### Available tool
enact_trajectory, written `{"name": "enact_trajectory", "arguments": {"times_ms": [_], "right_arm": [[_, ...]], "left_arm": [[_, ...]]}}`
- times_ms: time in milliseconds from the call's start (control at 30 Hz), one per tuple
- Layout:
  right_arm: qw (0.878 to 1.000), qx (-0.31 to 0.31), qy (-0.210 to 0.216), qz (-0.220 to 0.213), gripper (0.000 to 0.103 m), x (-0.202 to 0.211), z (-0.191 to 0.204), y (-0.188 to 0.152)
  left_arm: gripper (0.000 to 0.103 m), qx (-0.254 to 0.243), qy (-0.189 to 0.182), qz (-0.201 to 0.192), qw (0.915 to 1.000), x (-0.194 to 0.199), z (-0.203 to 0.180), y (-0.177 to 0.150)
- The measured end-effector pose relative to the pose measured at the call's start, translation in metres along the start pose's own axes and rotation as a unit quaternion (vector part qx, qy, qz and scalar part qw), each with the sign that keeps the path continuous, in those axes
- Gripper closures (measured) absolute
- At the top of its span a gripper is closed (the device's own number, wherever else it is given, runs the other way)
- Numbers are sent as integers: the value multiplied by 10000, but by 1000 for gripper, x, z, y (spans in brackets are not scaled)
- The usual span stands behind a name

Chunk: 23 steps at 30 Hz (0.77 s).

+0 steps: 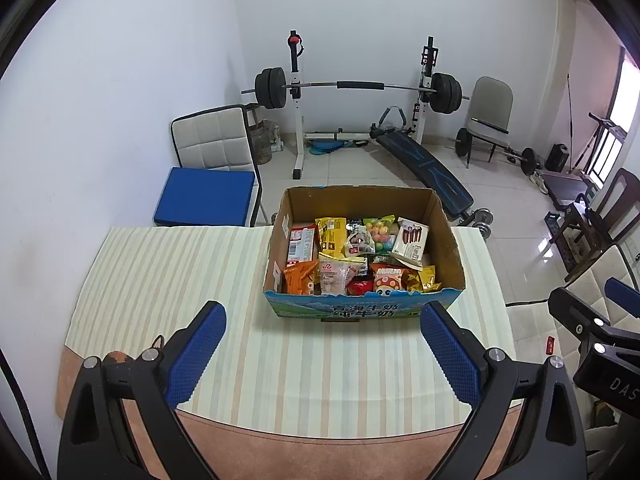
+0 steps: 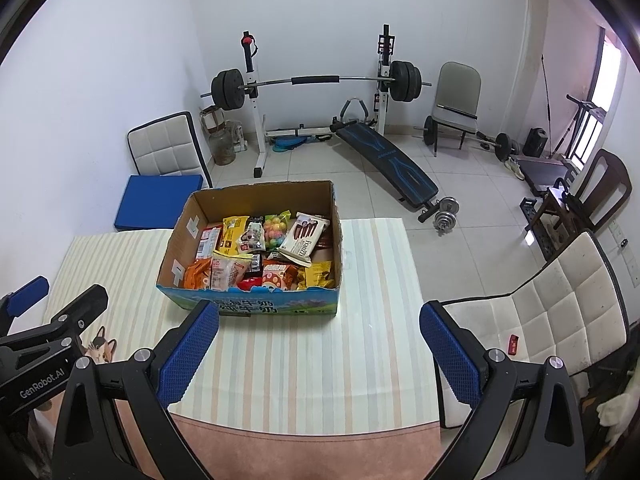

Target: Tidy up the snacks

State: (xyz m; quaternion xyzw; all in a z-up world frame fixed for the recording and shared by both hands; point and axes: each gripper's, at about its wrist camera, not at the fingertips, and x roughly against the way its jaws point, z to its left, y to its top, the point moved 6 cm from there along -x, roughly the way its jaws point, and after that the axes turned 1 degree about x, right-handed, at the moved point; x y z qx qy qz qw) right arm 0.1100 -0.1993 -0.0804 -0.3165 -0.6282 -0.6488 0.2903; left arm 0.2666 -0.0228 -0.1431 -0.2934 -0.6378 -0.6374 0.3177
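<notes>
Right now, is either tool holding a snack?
No: the left tool and right tool are both open and empty, with the snacks still in the cardboard box.

The left gripper (image 1: 322, 354) is held level and pointed forward, its jaws spread wide, with nothing between the blue ribbed pads (image 1: 196, 354). The right gripper (image 2: 320, 354) is held in the same attitude, its jaws likewise spread wide and nothing gripped between its pads (image 2: 188, 354). Each gripper is seen at the outer edge of the other's wrist view, side by side and apart.
</notes>
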Motion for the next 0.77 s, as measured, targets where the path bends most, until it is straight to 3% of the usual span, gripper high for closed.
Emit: {"name": "enact_trajectory", "arguments": {"times_ms": [767], "right_arm": [[10000, -16, -34, -58, 0, 7, -3, 3]], "left_arm": [[3, -21, -78, -57, 10000, 9, -7, 6]]}}
